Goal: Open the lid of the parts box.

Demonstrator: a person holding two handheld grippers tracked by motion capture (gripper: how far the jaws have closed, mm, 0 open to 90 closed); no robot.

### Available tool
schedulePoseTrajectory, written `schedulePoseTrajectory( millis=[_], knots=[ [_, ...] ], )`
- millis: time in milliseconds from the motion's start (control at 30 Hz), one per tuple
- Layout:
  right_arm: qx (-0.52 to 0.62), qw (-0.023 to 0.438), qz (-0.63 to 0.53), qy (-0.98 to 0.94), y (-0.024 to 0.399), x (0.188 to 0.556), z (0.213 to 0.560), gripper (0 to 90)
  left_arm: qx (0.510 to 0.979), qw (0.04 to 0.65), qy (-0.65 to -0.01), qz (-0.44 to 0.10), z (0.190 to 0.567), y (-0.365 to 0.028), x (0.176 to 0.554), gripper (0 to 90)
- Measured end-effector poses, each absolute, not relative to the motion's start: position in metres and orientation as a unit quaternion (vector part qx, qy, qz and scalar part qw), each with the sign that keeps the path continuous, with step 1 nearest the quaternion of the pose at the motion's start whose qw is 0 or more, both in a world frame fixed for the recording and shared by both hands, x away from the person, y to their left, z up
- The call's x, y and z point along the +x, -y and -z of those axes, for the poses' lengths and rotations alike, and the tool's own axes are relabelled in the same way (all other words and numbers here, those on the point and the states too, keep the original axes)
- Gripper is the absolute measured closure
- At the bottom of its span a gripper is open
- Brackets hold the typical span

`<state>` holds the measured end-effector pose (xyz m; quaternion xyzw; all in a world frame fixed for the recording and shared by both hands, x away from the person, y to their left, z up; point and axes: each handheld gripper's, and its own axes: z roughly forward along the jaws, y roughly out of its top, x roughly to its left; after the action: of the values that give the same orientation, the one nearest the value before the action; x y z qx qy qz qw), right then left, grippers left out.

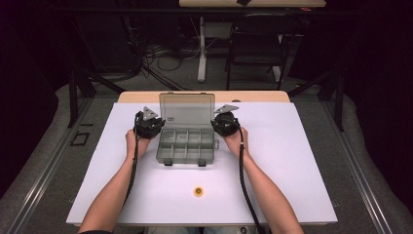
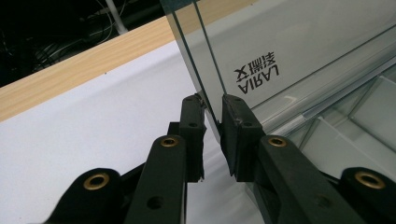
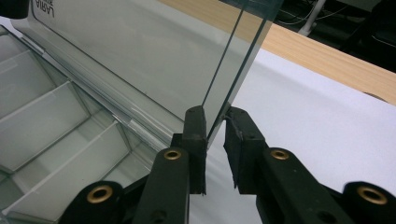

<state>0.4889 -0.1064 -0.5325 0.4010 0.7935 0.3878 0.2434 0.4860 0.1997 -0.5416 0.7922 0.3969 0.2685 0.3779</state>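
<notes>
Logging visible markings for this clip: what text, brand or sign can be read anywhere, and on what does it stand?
"AIRAL", seen mirrored through the clear lid of the compartment box, in the left gripper view.
Characters printed beside it: too distorted to read.
The same print at the top corner of the right gripper view: cut off, not readable.

the open lid (image 1: 187,110) stands upright at 12 o'clock, a wall across the middle between my left gripper (image 1: 147,124) and my right gripper (image 1: 226,122), each set on one of its side edges. behind it, only a narrow strip of surface (image 1: 302,146) runs to the far edge. the box tray (image 1: 187,145) and its dividers block the centre. at 9 o'clock and 3 o'clock the white surface lies bare and wide. toward 6 o'clock the only obstacle is a small yellow ring (image 1: 197,191), lying between my forearms, well apart from the tray.
</notes>
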Motion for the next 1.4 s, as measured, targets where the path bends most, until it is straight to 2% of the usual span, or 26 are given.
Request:
schedulePoseTrajectory(
  millis=[367,467,567,667,733,1000,1200,1400],
  knots=[
    [0.4,0.251,-0.373,-0.799,0.102,0.491,0.538,74.0,0.794,0.371,-0.397,-0.273,0.545,-0.199,0.487,75.1],
    [0.4,0.254,-0.367,-0.801,0.103,0.491,0.539,68.1,0.794,0.363,-0.39,-0.291,0.544,-0.197,0.487,62.2],
    [0.4,0.257,-0.368,-0.799,0.106,0.491,0.537,57.9,0.79,0.366,-0.395,-0.293,0.543,-0.198,0.486,48.0],
    [0.412,0.248,-0.376,-0.792,0.113,0.491,0.535,44.3,0.783,0.375,-0.41,-0.279,0.542,-0.202,0.487,37.2],
    [0.415,0.243,-0.38,-0.79,0.118,0.49,0.534,35.9,0.779,0.376,-0.419,-0.274,0.541,-0.205,0.486,26.7],
    [0.417,0.232,-0.407,-0.779,0.137,0.478,0.53,19.6,0.774,0.396,-0.419,-0.261,0.528,-0.214,0.478,16.9],
    [0.394,0.236,-0.427,-0.779,0.146,0.462,0.523,14.3,0.793,0.39,-0.399,-0.243,0.523,-0.21,0.466,8.8],
    [0.372,0.231,-0.44,-0.784,0.155,0.443,0.52,9.6,0.799,0.4,-0.385,-0.232,0.522,-0.21,0.452,5.2]
  ],
)
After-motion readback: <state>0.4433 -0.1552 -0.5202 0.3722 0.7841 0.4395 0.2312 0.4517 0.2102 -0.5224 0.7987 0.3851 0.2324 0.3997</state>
